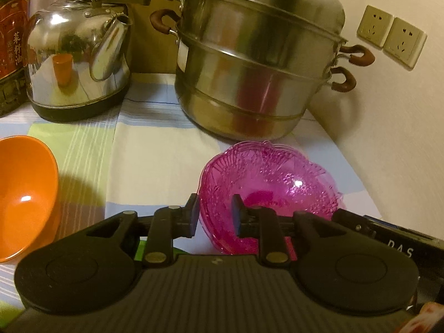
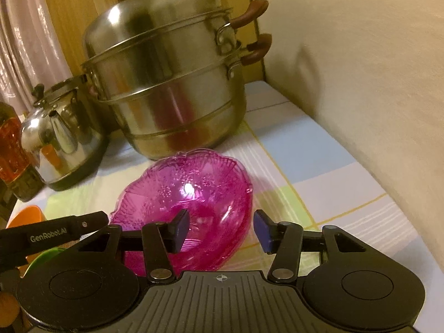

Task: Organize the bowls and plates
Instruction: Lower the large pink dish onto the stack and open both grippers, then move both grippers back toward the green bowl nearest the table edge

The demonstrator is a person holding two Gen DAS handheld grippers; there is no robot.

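A pink see-through bowl (image 1: 272,183) is tilted, lifted off the checked cloth. My left gripper (image 1: 215,217) has its jaws astride the bowl's near left rim, one finger inside and one outside, with a small gap. In the right wrist view the same bowl (image 2: 188,194) sits between my right gripper's (image 2: 220,229) open jaws, the left finger inside the bowl and the right finger clear of its right rim. An orange bowl (image 1: 19,194) stands at the left. The left gripper's body (image 2: 50,231) shows at the left of the right wrist view.
A large steel steamer pot (image 1: 258,63) stands behind the pink bowl, a steel kettle (image 1: 80,66) to its left, an oil bottle (image 1: 11,41) at far left. The wall (image 2: 360,83) with sockets (image 1: 391,36) runs along the right. A green item (image 2: 41,260) lies low left.
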